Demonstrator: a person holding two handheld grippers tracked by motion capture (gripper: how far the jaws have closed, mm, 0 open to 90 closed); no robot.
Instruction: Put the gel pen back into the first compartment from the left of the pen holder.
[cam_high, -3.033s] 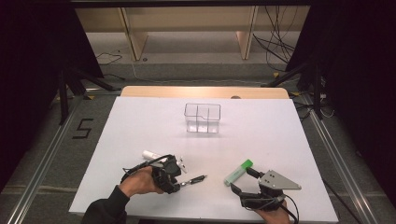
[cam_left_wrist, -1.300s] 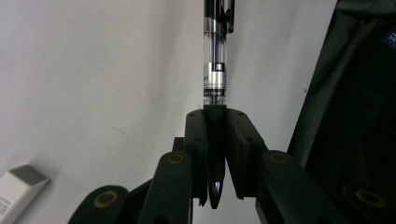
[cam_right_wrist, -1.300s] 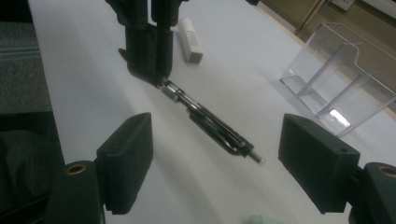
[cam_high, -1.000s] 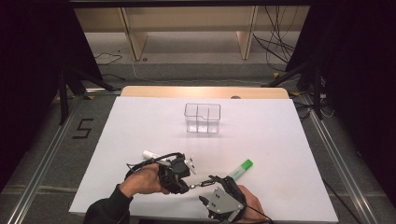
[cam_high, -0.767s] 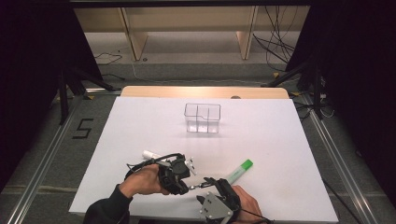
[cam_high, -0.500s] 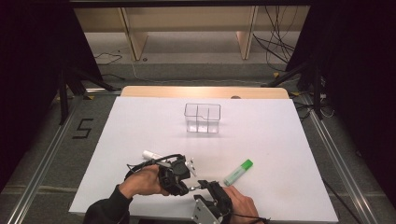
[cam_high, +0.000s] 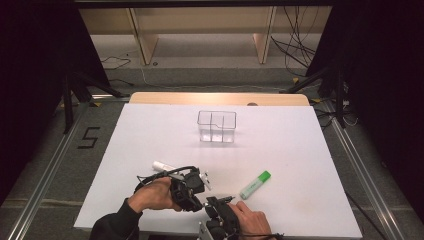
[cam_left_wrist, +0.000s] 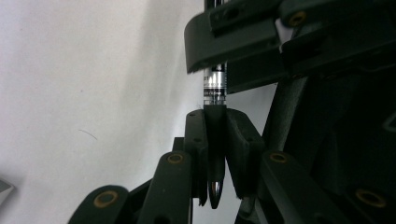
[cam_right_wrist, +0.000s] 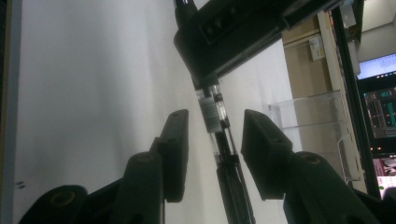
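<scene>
Pen (cam_left_wrist: 215, 88), slim with a clear barrel, black grip and silver tip.

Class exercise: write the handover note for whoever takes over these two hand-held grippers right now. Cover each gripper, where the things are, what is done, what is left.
Left gripper: shut on the pen, near the table's front edge.
Right gripper: jaws have just been closing, either side of the pen's barrel, pads not yet touching.
Green highlighter lies on the table to the right; white tube behind the left hand.
Clear organizer stands mid-table.
Done: pen picked up.
Left: probably finish the right grip on the pen.
</scene>
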